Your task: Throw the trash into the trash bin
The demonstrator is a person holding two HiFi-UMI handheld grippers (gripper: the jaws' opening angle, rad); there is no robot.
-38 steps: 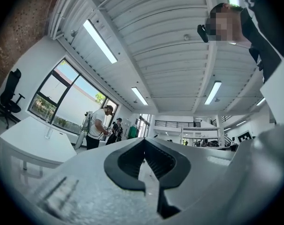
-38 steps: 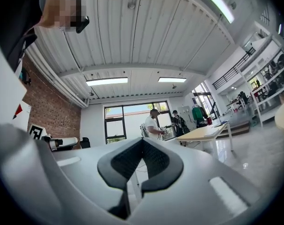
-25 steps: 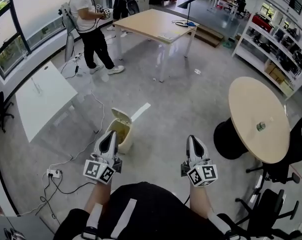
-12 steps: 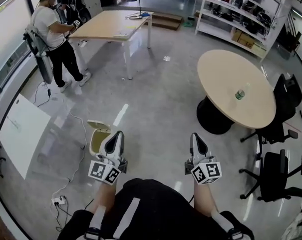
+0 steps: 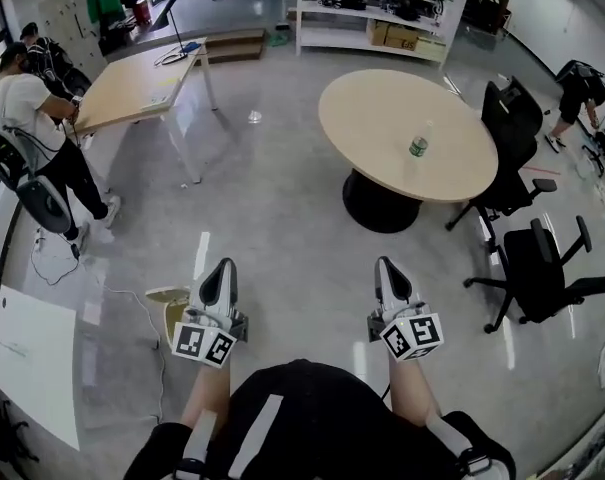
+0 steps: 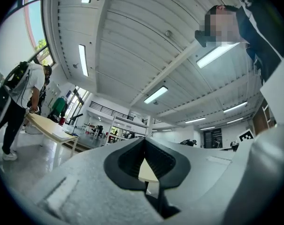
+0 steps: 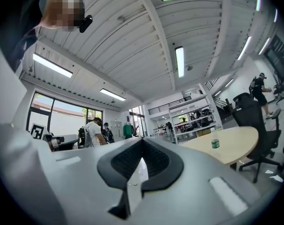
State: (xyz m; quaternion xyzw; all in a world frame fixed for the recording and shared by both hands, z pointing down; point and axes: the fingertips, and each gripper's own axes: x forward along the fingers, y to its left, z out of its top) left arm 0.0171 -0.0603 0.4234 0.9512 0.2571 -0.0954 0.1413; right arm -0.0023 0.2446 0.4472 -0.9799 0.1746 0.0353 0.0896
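On the table [image 5: 367,118], the bottle [image 5: 418,146] is set upright near its right rim, well apart from the bin [image 5: 172,313] left of the table; left gripper [image 5: 222,271] and right gripper [image 5: 386,268] are closed and empty, so one should be opened before the bottle is approached level.

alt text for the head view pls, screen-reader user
Seen from above, the left gripper and right gripper, both shut and empty, are held out over a grey floor. An open trash bin sits partly behind the left gripper; a small bottle stands on a round table ahead right. Another person stands far left.
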